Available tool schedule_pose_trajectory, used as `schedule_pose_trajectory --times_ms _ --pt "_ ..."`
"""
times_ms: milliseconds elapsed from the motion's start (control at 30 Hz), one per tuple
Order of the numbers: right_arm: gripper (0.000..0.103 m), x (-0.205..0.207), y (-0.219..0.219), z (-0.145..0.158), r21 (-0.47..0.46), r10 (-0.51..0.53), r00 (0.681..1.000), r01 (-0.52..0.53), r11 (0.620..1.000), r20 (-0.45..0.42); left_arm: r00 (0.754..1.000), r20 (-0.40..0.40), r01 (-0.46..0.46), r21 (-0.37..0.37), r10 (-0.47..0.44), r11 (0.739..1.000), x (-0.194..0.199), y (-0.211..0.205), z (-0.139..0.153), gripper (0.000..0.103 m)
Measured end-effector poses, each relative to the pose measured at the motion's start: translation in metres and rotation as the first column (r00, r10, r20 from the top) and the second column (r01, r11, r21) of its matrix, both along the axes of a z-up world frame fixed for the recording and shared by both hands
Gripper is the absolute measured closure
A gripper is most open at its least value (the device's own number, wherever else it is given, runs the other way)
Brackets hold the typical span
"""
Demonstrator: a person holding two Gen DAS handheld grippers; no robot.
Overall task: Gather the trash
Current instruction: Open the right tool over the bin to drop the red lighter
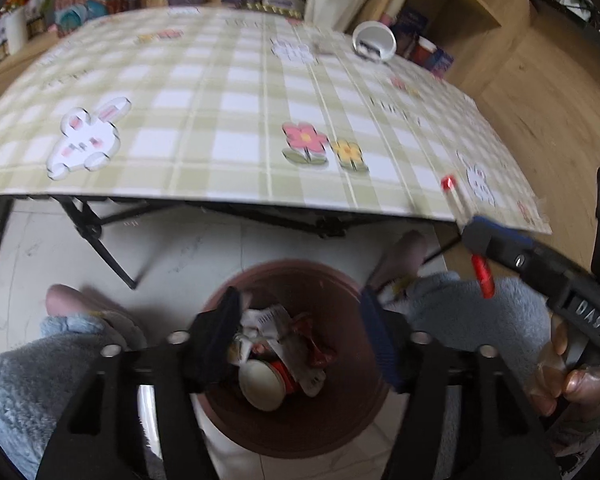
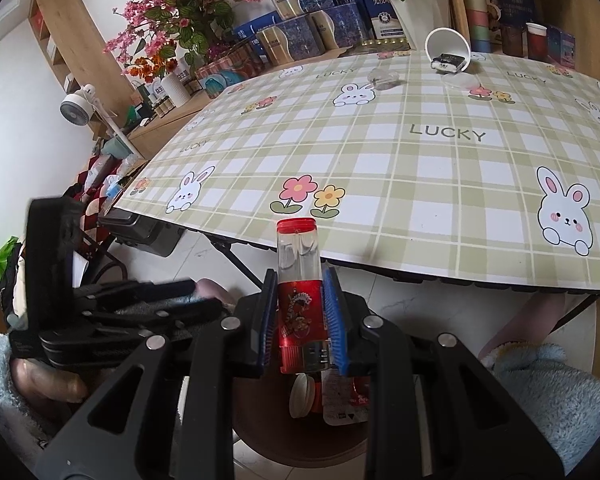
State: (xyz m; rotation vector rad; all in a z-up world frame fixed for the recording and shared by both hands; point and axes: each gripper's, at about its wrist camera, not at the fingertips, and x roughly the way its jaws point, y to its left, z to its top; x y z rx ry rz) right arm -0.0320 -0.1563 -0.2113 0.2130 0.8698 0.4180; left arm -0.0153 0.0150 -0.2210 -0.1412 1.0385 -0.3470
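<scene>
Left gripper [image 1: 300, 340] points steeply down over the brown bin [image 1: 300, 432], jaws standing wide apart, nothing between the pads. Fingers [image 1: 224, 328] black on one side, blue-padded on the other, both above the bin mouth. Right gripper [image 2: 299, 320] is angled down at the bin's near side, jaws closed on a red-capped bottle [image 2: 299, 288] held upright. A hand [image 1: 580, 380] in a fuzzy blue sleeve grips the right gripper's handle, beside the bin.

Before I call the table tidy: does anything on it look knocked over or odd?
Yes. A white cup lies tipped on its side at the table's far edge, a small dark item inside its mouth. A clear lid lies flat beside it.
</scene>
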Motion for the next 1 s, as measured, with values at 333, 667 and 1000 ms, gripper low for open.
schedule_pose_trajectory --times_ms 333,667,1000 --pt "0.076 0.004 0.016 -0.012 -0.021 0.044 0.998 -0.045 0.999 -0.047 0.958 0.167 -0.245 0.046 0.234 0.969 -0.013 0.041 0.036 0.006" --pt "0.076 0.002 0.035 -0.032 -0.042 0.091 0.987 -0.097 0.994 -0.129 0.936 0.129 -0.334 0.023 0.329 0.942 -0.019 0.059 0.028 0.006" --pt "0.074 -0.001 0.044 -0.032 -0.071 0.109 0.984 -0.120 0.990 -0.139 0.934 0.114 -0.343 0.021 0.339 0.939 -0.021 0.061 0.024 0.006"
